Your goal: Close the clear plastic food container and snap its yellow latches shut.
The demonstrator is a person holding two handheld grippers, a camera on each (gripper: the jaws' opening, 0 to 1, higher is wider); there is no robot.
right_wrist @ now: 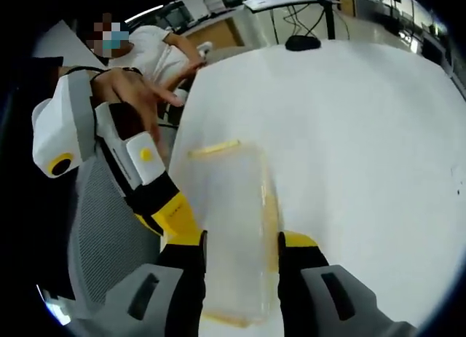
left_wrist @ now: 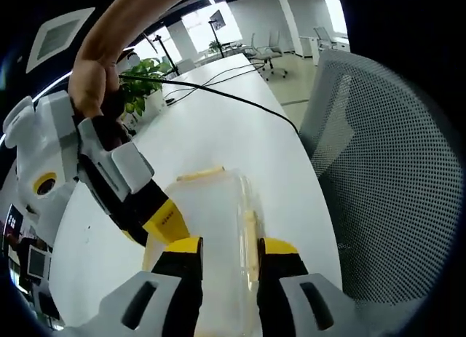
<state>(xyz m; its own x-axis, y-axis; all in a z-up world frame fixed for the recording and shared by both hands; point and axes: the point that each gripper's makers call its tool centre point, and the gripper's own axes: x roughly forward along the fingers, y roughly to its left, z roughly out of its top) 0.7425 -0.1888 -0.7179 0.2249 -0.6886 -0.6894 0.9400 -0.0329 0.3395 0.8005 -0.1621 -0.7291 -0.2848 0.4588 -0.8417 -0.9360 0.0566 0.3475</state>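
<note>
White table (left_wrist: 218, 126): running up toward twelve o'clock in the left gripper view, carrying a black cable (left_wrist: 218, 93) and a potted green plant (left_wrist: 142, 86) at about eleven o'clock. Grey mesh office chair (left_wrist: 386, 177): standing at three o'clock in that view, just beside the table edge. Clear plastic food container (left_wrist: 218, 213): lying on the table with its lid down, sitting at six o'clock in both views, its yellow latches (left_wrist: 200, 175) showing along the far end and one long side. Left gripper (left_wrist: 227, 253): its jaws are standing narrowly apart, straddling the container's near end; whether they are pressing it I cannot tell. Right gripper (right_wrist: 240, 253): its jaws are likewise bracketing the container (right_wrist: 226, 228) from the opposite end, grip not certain. Each gripper is entering the other's view at nine o'clock, a hand (left_wrist: 95, 78) wrapping it.
</note>
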